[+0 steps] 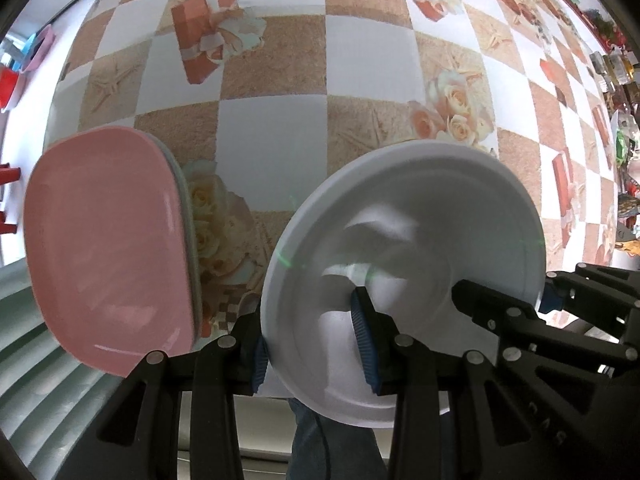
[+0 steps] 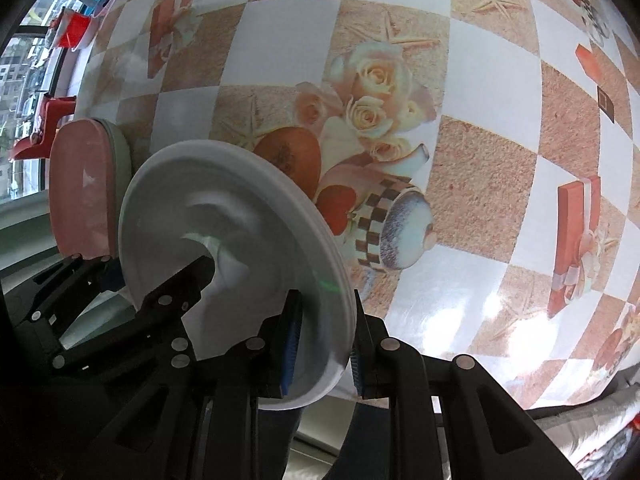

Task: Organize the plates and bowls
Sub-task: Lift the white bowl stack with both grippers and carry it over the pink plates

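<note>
Left wrist view: the left gripper (image 1: 316, 344) grips the rim of a white plate (image 1: 404, 280), one blue-ridged pad (image 1: 366, 344) pressed on the inner face and the other on the outer edge, the jaws narrowed onto the rim. At the opposite side of the same plate the right gripper (image 1: 500, 300) pinches the rim too, one black finger lying across the plate's inner slope and a blue pad showing behind the rim. The plate is held above the near edge of a table (image 1: 280, 128) covered in a checked cloth printed with roses, starfish and gift boxes. To the left, near the table's left edge, a pink plate (image 1: 108, 248) sits on top of a pale green one whose rim just shows beneath it. Beyond the table's far left corner stand a red container (image 1: 8, 84) and pink and blue items.

Right wrist view: the right gripper (image 2: 324, 344) is clamped on the white plate (image 2: 236, 248), blue pad (image 2: 292, 344) inside and the other finger outside, the jaws close together. The left gripper (image 2: 160, 276) holds the plate's far side. The pink plate (image 2: 80, 188) lies behind, toward the table's (image 2: 480, 184) left edge, apart from the white plate.
</note>
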{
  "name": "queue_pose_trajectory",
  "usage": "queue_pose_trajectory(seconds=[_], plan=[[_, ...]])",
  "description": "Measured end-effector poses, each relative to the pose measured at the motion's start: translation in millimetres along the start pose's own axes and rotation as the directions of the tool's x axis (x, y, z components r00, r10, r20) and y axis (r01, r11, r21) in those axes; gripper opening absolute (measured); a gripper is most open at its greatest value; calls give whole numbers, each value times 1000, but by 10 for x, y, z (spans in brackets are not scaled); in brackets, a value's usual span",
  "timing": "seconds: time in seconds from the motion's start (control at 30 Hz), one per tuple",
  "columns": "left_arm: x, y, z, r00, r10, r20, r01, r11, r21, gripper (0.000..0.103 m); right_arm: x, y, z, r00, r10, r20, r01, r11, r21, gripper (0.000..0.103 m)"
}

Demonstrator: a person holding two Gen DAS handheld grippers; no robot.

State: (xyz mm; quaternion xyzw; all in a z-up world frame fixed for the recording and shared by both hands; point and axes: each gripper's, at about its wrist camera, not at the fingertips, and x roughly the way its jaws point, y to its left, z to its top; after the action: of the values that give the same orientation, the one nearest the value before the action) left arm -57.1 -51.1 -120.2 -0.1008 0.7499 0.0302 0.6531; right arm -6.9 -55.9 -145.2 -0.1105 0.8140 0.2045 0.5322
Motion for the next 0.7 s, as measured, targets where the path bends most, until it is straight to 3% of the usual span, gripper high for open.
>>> queue_pose_trajectory(seconds=[0.47,0.7], plan=[[-773,577,-36,992,-40,120,50,996,-76,41,-550,397,135,996,15,89,-13,1000,-22,24],[-911,1015,-229,988,5,157,22,985,-171,41,-608,886,335,992,36,124,-24,995,-92,24]])
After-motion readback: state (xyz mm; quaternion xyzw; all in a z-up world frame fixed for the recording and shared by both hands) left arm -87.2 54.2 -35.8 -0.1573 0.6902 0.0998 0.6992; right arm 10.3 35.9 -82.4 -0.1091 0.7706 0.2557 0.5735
